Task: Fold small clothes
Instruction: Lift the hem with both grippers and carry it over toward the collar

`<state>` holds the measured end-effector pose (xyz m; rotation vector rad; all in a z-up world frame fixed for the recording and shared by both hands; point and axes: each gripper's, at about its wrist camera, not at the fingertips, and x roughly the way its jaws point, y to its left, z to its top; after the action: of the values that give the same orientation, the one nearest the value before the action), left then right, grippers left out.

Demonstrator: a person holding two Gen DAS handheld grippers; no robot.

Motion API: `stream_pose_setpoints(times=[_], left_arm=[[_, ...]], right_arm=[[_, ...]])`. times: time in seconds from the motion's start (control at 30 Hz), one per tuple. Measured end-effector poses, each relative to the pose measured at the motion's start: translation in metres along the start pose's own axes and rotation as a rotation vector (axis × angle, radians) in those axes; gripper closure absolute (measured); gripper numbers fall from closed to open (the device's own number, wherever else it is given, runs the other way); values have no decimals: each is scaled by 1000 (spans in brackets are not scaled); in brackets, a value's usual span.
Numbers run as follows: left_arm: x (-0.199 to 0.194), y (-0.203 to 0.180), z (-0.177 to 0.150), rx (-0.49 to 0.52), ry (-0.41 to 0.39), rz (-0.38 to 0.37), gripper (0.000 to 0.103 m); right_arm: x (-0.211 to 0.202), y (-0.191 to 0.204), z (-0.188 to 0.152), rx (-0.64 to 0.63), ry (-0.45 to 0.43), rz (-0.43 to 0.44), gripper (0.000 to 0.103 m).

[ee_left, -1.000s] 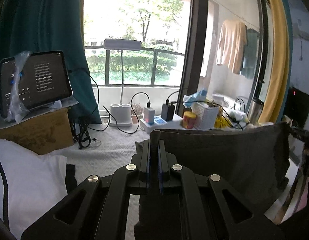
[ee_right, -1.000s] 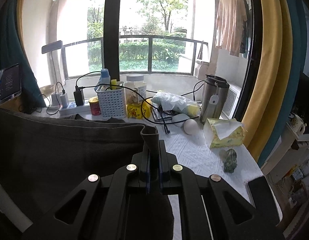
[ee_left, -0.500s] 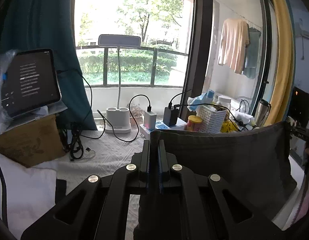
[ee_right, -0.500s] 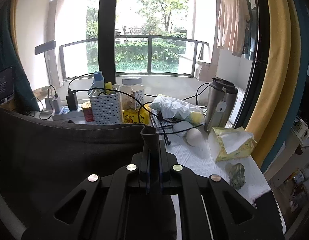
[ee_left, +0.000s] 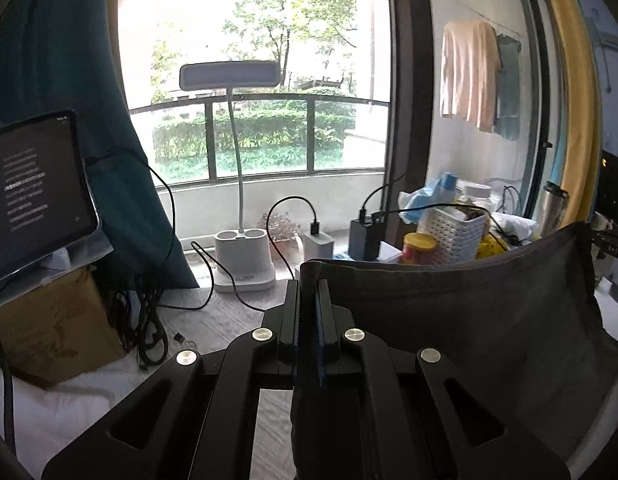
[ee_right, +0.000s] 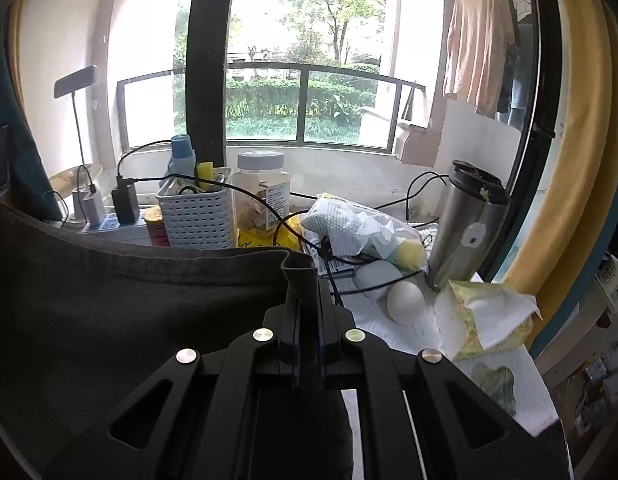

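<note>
A dark grey garment (ee_left: 461, 320) hangs stretched between both grippers above the table. My left gripper (ee_left: 307, 286) is shut on its left top corner, and the cloth spreads away to the right in that view. My right gripper (ee_right: 307, 286) is shut on the right top corner, with the same dark grey garment (ee_right: 129, 300) filling the left half of its view. The top edge sags a little between the two corners. The cloth's lower part is hidden behind the gripper bodies.
The table with a white cover (ee_left: 237, 320) carries a desk lamp (ee_left: 241, 256), chargers on a power strip (ee_left: 363, 236), a white basket (ee_right: 197, 216), a jar (ee_right: 263, 188), a steel flask (ee_right: 465, 224), an egg (ee_right: 405, 302) and a tissue pack (ee_right: 485, 320). A tablet (ee_left: 37, 184) sits on a cardboard box (ee_left: 53, 324) at left.
Both grippers have carried the stretched garment forward toward the window; the lamp, basket and flask have grown larger. The white cloth at lower left has slid mostly out of the left wrist view.
</note>
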<state>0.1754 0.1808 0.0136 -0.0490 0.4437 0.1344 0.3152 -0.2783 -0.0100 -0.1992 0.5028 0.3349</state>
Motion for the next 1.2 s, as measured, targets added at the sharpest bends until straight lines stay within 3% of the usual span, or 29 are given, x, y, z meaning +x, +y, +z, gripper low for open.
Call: stream_pose_setpoints(times=[0.57,0.83,1.0,1.1,1.13,1.17,1.2], left_arm=[[71,2,23,67,-6,-7,96],[113,12,1,33,101,-34,96],[132,14,-5,34,144,2,95],[134,18,-6,9,159,28,77],[133,21,-6,-1,156,33,64],[132,23,-6,-13,155,37,56],[131,26,-5,-26,157,40,55]], right_arm=[[78,-5,35,2,17,-9,97],[108,4,20,-23,72,-63,97],[120,7,13,-32,97,-91,97],[123,9,11,-59,114,-115,96],[123,9,10,-64,119,-120,95],[123,9,10,-66,121,-127,92],[121,8,10,-70,121,-143,83]])
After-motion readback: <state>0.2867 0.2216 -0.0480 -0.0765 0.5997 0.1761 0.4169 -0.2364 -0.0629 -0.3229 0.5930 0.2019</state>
